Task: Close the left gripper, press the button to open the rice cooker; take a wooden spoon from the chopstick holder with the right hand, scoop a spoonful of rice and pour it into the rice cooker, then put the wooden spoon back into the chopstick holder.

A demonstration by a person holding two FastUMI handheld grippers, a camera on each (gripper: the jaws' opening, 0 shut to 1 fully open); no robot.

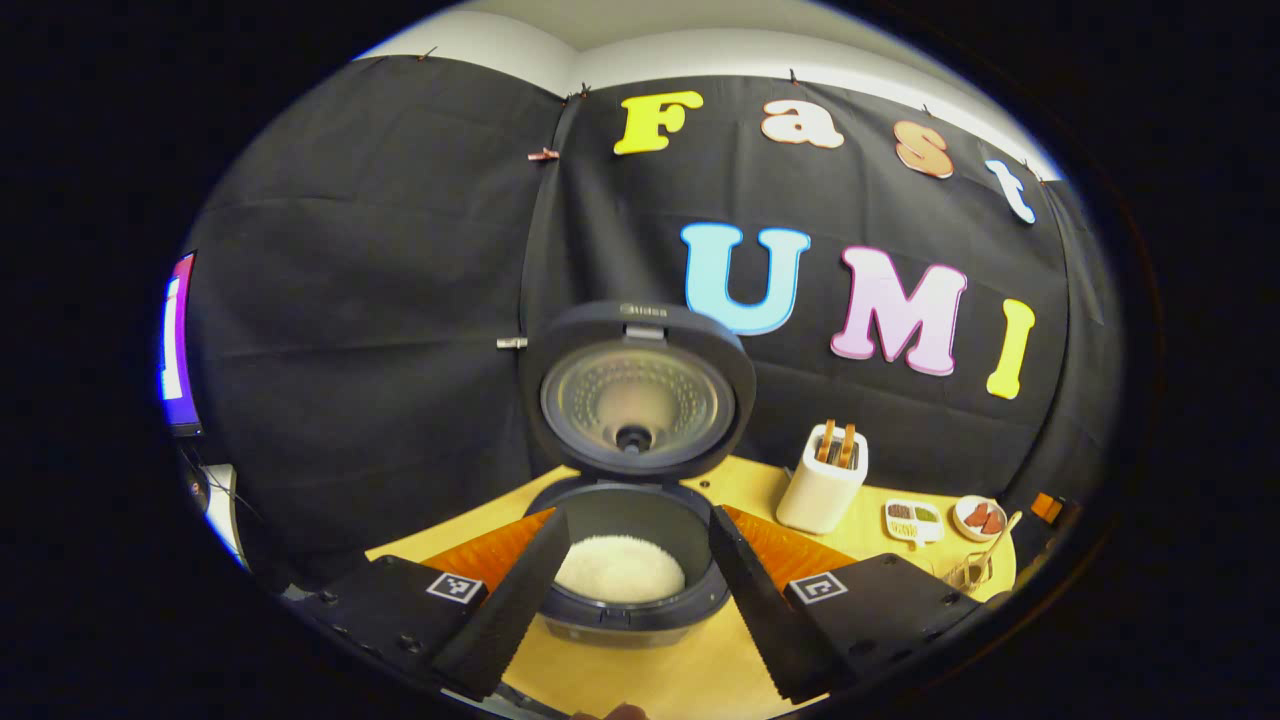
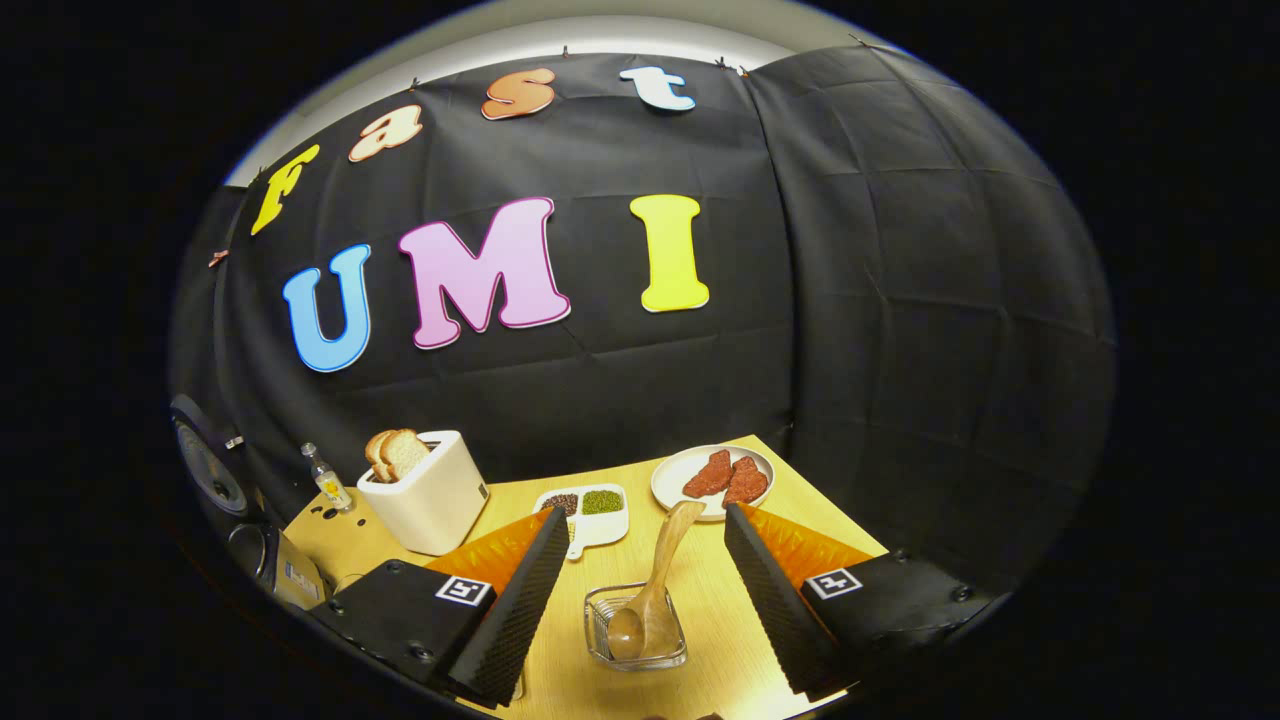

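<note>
Yellow wooden tabletop (image 2: pixel 720 610): rice cooker (image 1: pixel 628 570) near its left edge, lid up, rice (image 1: pixel 620 568) inside. Left gripper (image 1: pixel 632 590) spread wide before it. Right gripper (image 2: pixel 640 590) wide, empty; wooden spoon (image 2: pixel 655 580) leans in the clear holder (image 2: pixel 636 628) between its fingers, untouched.

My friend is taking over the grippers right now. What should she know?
Left hand-held gripper: open, holding nothing, in front of the rice cooker.
Right hand-held gripper: open, holding nothing, either side of the clear chopstick holder.
Rice cooker lid is up; white rice lies inside.
Wooden spoon sits in the holder, handle leaning toward the plate.
Done: lid opened.
Left: cannot tell whether the scoop happened yet.
</note>
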